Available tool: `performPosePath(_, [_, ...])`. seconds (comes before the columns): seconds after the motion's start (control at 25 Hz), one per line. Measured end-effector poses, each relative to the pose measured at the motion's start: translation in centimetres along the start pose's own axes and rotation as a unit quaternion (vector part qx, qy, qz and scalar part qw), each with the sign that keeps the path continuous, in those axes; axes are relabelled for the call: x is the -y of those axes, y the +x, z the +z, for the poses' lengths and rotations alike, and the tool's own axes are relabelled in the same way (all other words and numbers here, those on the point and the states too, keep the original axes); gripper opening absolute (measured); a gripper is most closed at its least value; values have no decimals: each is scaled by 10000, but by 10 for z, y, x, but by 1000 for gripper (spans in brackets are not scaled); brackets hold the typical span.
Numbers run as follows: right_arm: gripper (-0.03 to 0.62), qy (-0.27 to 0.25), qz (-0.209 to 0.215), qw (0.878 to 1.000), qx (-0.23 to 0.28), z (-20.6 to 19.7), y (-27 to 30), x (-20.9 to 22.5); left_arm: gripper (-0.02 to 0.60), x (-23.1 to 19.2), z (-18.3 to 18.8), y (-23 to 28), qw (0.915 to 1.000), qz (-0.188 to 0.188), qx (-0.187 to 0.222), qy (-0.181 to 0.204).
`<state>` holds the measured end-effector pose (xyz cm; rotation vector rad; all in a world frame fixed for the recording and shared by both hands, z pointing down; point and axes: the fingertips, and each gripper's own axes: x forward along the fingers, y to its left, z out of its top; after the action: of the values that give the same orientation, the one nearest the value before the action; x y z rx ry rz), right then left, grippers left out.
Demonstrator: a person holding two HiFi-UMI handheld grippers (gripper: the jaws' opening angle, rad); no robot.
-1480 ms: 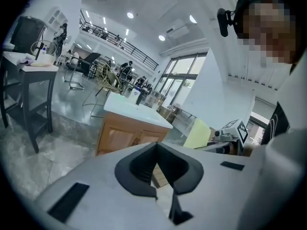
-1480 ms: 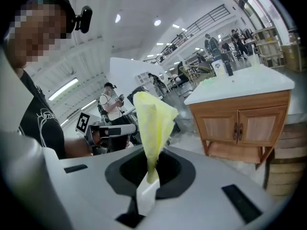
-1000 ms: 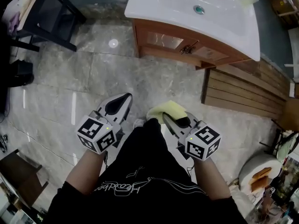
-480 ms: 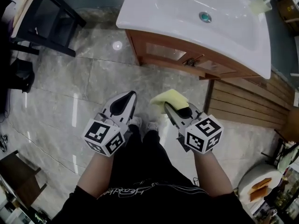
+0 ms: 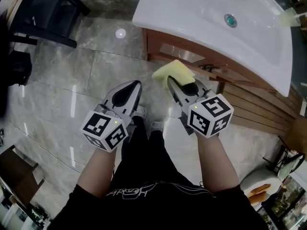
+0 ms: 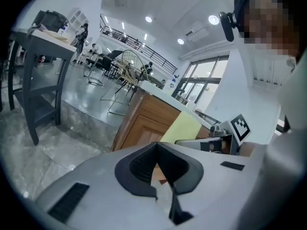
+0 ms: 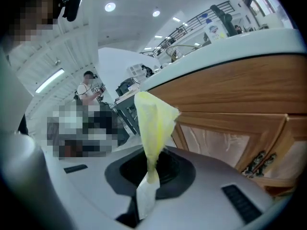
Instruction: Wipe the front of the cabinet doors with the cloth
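A wooden vanity cabinet with glass-paned doors [image 5: 178,54] stands ahead under a white basin. My right gripper [image 5: 172,80] is shut on a folded yellow cloth [image 5: 173,71], which it holds just in front of the doors, apart from them. In the right gripper view the cloth [image 7: 153,121] stands up out of the jaws [image 7: 147,183], with the door panes [image 7: 223,140] close on the right. The left gripper [image 5: 135,86] hangs lower and to the left over the floor, shut with nothing in it. In the left gripper view [image 6: 164,178] I see the cabinet's side [image 6: 139,123] and the cloth [image 6: 183,127].
The white basin top [image 5: 206,18] overhangs the doors. A slatted wooden platform [image 5: 261,111] lies on the floor to the right and a dark metal table [image 5: 45,11] stands at the far left. My shoes [image 5: 146,119] are on the grey marble floor. People stand far off [image 7: 88,92].
The right gripper has carried the cloth forward and up, close to the cabinet doors. The cabinet has come nearer in view. The left gripper has barely moved.
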<state>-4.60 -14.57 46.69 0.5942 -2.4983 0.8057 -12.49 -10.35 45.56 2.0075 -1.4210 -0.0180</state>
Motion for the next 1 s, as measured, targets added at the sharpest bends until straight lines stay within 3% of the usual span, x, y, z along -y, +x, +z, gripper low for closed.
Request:
performPosePath(0.24, [40, -140, 137, 9996, -198, 10, 58, -3, 6, -25, 7, -2, 9996, 223, 47, -192])
performPosePath(0.52, [40, -511, -239, 9976, -390, 7, 100, 9, 6, -46, 4, -1, 9989, 312, -39, -335])
performPosePath(0.68, [40, -426, -332, 9978, -386, 3, 115, 14, 6, -57, 1, -8, 9987, 446, -80, -225])
performPosePath(0.8, [40, -382, -387, 9981, -296, 8, 118, 19, 6, -65, -3, -9, 9975, 608, -91, -352])
performPosePath(1.0, [40, -447, -522, 9972, -286, 11, 123, 22, 6, -67, -10, -8, 9973, 620, -204, -338])
